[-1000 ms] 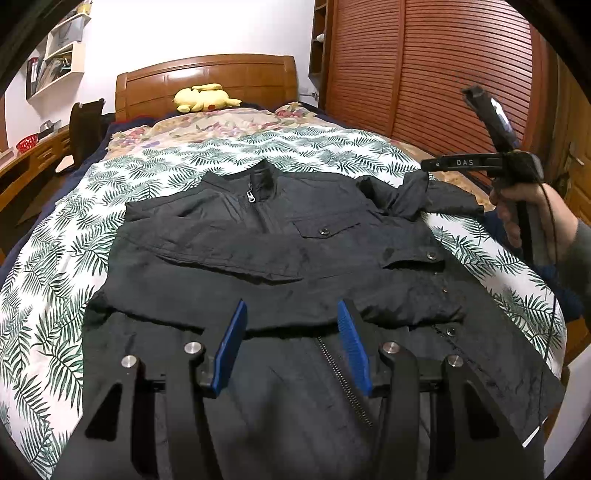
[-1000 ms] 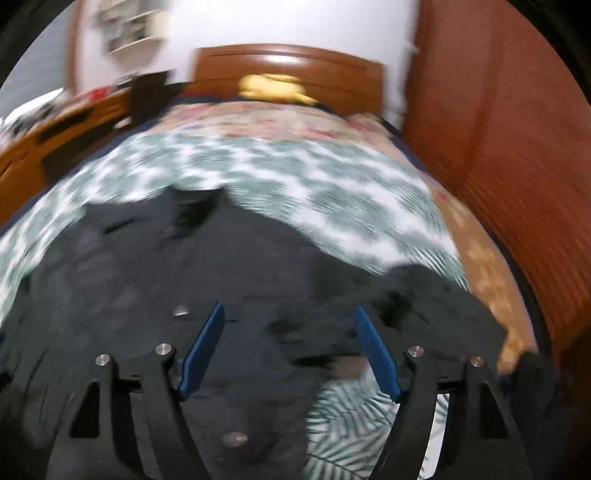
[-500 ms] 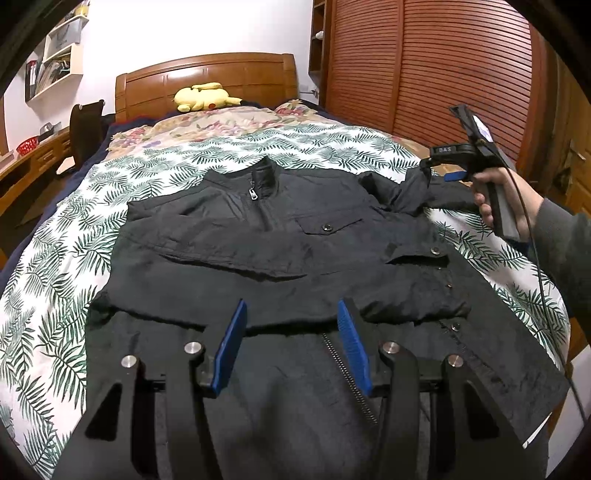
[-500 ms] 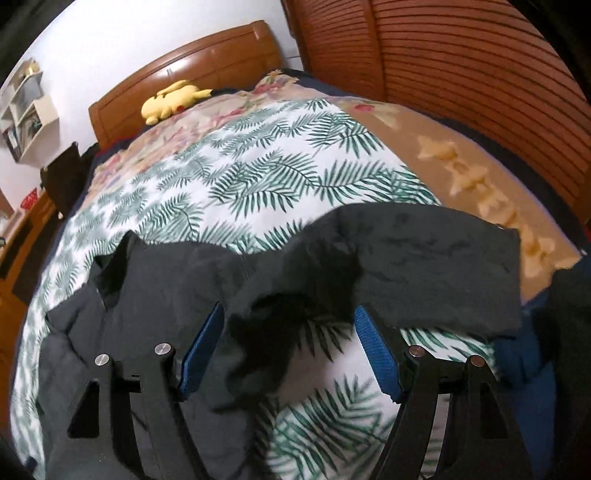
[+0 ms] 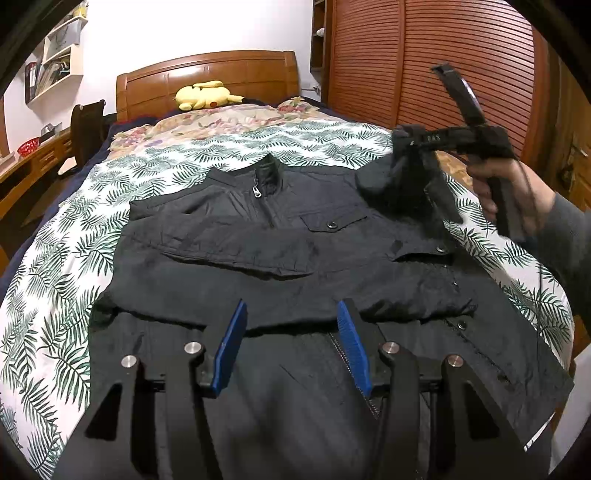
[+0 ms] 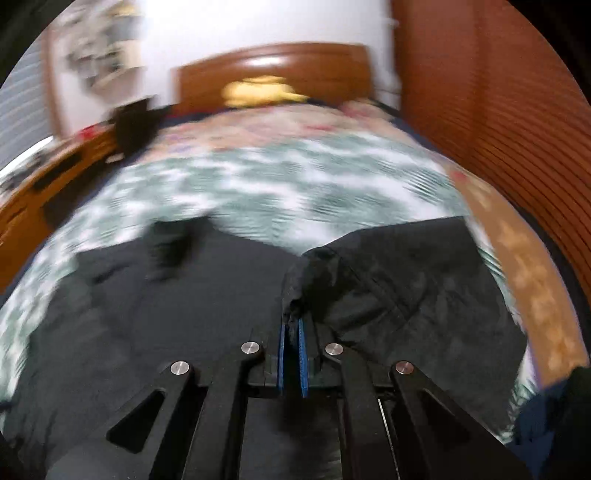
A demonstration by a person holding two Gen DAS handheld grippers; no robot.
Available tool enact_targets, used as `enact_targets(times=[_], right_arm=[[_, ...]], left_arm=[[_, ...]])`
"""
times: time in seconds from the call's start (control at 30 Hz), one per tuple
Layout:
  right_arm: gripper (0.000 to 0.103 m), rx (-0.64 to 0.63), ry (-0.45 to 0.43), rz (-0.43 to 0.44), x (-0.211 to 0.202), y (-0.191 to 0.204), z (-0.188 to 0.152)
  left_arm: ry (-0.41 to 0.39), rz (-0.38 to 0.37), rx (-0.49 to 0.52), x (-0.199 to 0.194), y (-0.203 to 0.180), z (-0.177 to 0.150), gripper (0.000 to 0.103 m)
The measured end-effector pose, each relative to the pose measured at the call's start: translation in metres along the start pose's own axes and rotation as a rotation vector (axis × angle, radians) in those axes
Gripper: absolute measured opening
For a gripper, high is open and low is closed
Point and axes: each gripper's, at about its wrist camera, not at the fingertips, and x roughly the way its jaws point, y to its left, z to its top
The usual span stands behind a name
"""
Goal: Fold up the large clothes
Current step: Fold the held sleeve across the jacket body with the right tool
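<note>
Left gripper [image 5: 291, 347] of mine hangs with its blue pads spread over the hem of the black jacket [image 5: 295, 258], which lies flat on the palm-print bedspread [image 5: 55, 295]. Right gripper [image 6: 292, 354] is pinching the jacket's sleeve [image 5: 402, 181], lifted off that bedspread.

Wooden headboard [image 5: 207, 79], slatted wardrobe [image 5: 424, 62] (reddish), white wall [image 5: 192, 29].

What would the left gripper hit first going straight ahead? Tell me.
Likely the folded sleeve lying across the black jacket. The open left gripper points over the jacket's lower front at it; depth is hard to judge.
</note>
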Motion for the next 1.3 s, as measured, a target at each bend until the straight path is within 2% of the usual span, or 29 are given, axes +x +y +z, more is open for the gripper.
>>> enact_targets(times=[0.07, 0.13, 0.2, 0.27, 0.3, 0.37, 0.47, 0.57, 0.7, 0.93, 1.1, 1.3], right_arm=[[0.003, -0.11, 0.043, 0.101, -0.005, 0.042, -0.016], [0.006, -0.172, 0.091, 0.128, -0.004, 0.066, -0.031], [0.008, -0.177, 0.147, 0.127, 0.001, 0.077, -0.048], [0.023, -0.155, 0.182, 0.122, 0.003, 0.077, -0.058], [0.028, -0.155, 0.177, 0.113, 0.0, 0.077, -0.059], [0.046, -0.158, 0.148, 0.085, -0.011, 0.074, -0.06], [0.06, -0.148, 0.092, 0.046, -0.028, 0.061, -0.049], [0.068, -0.134, 0.053, -0.055, -0.036, 0.039, -0.039], [0.07, -0.057, 0.095, -0.175, -0.016, -0.007, -0.034], [0.07, 0.096, 0.218, -0.269, 0.026, -0.078, -0.062], [0.07, 0.176, 0.266, -0.249, 0.039, -0.105, -0.084], [0.069, 0.21, 0.283, -0.193, 0.045, -0.111, -0.103]], left_arm=[[-0.001, 0.005, -0.004, -0.001, 0.002, 0.0, 0.05], [0.001, 0.009, -0.008, -0.001, 0.003, -0.001, 0.05], [0.002, 0.013, -0.012, -0.001, 0.005, -0.002, 0.05], [0.002, 0.015, -0.014, -0.001, 0.006, -0.003, 0.05], [0.003, 0.016, -0.014, -0.001, 0.006, -0.003, 0.05], [0.0, 0.015, -0.013, -0.002, 0.006, -0.003, 0.05], [-0.002, 0.015, -0.012, -0.003, 0.006, -0.003, 0.05], [-0.005, 0.013, -0.013, -0.004, 0.006, -0.003, 0.05], [-0.006, 0.01, -0.011, -0.004, 0.005, -0.003, 0.05], [-0.003, 0.009, -0.006, -0.003, 0.004, -0.004, 0.05], [0.002, 0.009, -0.003, 0.0, 0.003, -0.004, 0.05], [0.012, 0.01, 0.003, 0.003, 0.0, -0.004, 0.05]])
